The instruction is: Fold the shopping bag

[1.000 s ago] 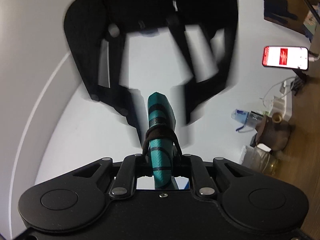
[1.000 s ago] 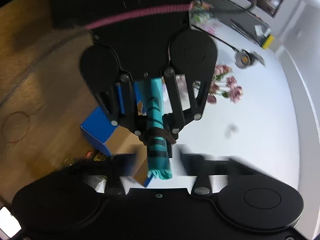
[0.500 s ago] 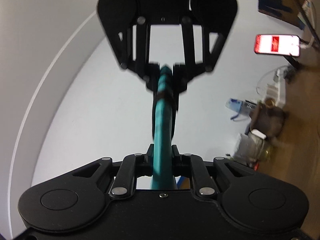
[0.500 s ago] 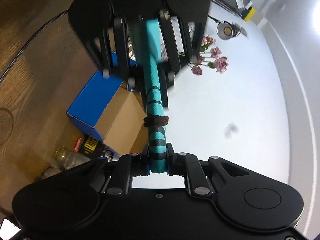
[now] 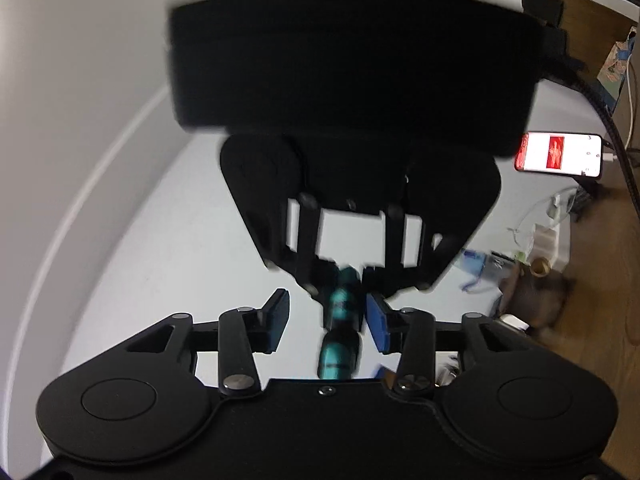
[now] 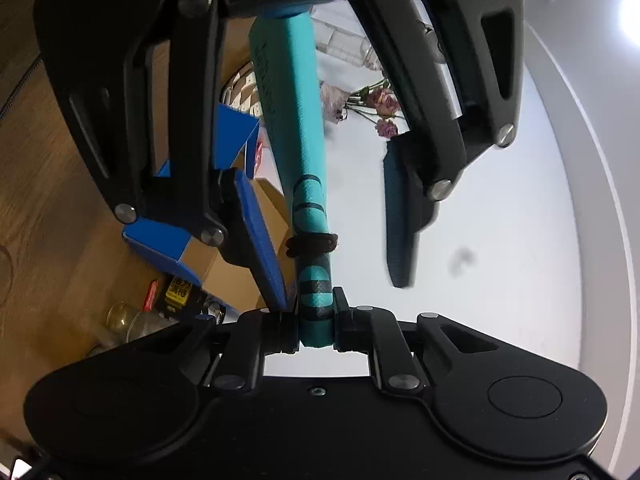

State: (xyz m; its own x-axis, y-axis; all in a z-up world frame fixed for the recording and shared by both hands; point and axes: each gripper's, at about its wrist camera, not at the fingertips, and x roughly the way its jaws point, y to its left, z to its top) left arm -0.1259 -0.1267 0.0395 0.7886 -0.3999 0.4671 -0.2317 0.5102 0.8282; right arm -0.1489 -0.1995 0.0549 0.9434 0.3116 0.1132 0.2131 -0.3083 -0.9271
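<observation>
The shopping bag is rolled into a tight teal stick with a black elastic band around it. My right gripper is shut on one end of the roll. Facing it, my left gripper has its jaws opening. Its blue pads stand on either side of the roll with a gap on the left side. In the left wrist view the right gripper looms close, clamped on the far end. The whole roll hangs above a white table.
A phone with a lit red screen lies at the table's right edge. On the wooden floor stand a blue cardboard box and glass jars. Dried roses lie on the table. A person's body fills the top of the left wrist view.
The right gripper closed on the far end of the roll. Then the left jaws came apart off it, and the two grippers drew much closer together.
</observation>
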